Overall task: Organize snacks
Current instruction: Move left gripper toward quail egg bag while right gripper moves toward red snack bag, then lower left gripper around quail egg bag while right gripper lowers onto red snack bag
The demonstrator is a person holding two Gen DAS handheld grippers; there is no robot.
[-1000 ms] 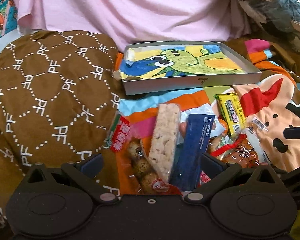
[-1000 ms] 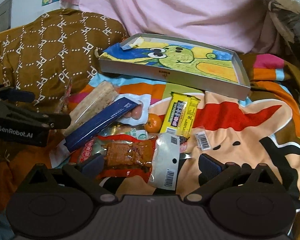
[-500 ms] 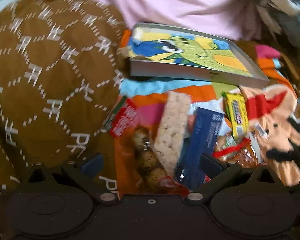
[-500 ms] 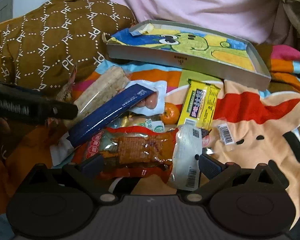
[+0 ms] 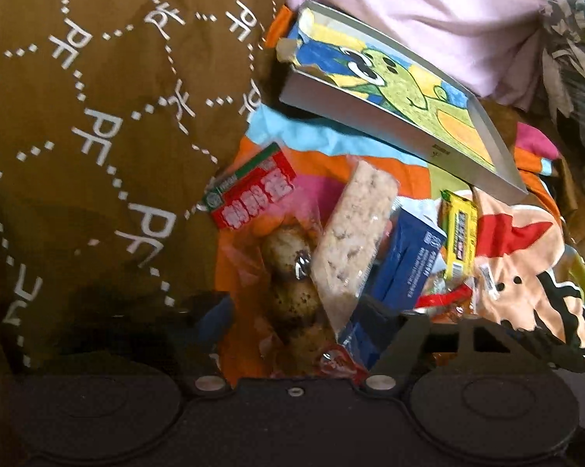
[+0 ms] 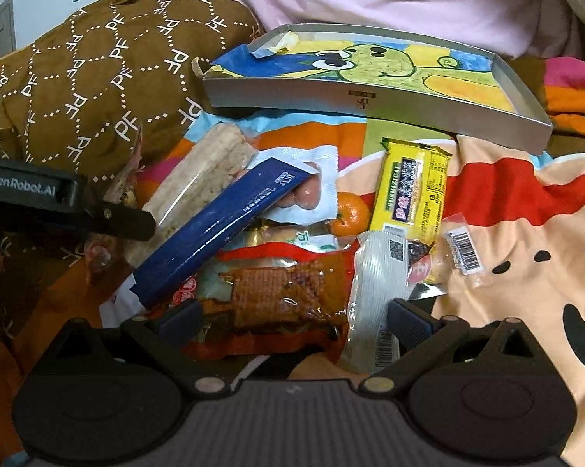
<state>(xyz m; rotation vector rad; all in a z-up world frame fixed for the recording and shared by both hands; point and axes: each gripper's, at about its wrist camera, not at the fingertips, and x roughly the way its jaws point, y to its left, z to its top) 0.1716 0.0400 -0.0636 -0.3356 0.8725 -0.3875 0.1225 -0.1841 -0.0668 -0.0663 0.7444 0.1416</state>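
Snack packs lie in a heap on a cartoon blanket (image 6: 526, 233). My left gripper (image 5: 294, 311) is tilted over the heap's left end and its jaws are closing. A clear bag of brown eggs (image 5: 288, 272), the end of a pale rice bar (image 5: 355, 241) and a blue stick pack (image 5: 405, 264) lie between them, not visibly pinched. My right gripper (image 6: 296, 317) stands open around a brown tofu pack (image 6: 284, 292) and a silvery packet (image 6: 378, 284). A grey box lid with a dinosaur drawing (image 6: 370, 97) sits behind the heap.
A yellow bar (image 6: 413, 186), a small orange (image 6: 351, 214) and a white sausage pack (image 6: 308, 194) lie mid-heap. A brown patterned quilt (image 5: 97, 116) rises on the left and pink cloth (image 5: 429, 11) at the back. The left gripper's body (image 6: 66, 202) reaches in from the left.
The left gripper rolled, dropped closer to the egg bag, and its fingers came much closer together. The right gripper moved down onto the heap, so the tofu pack now sits between its fingers.
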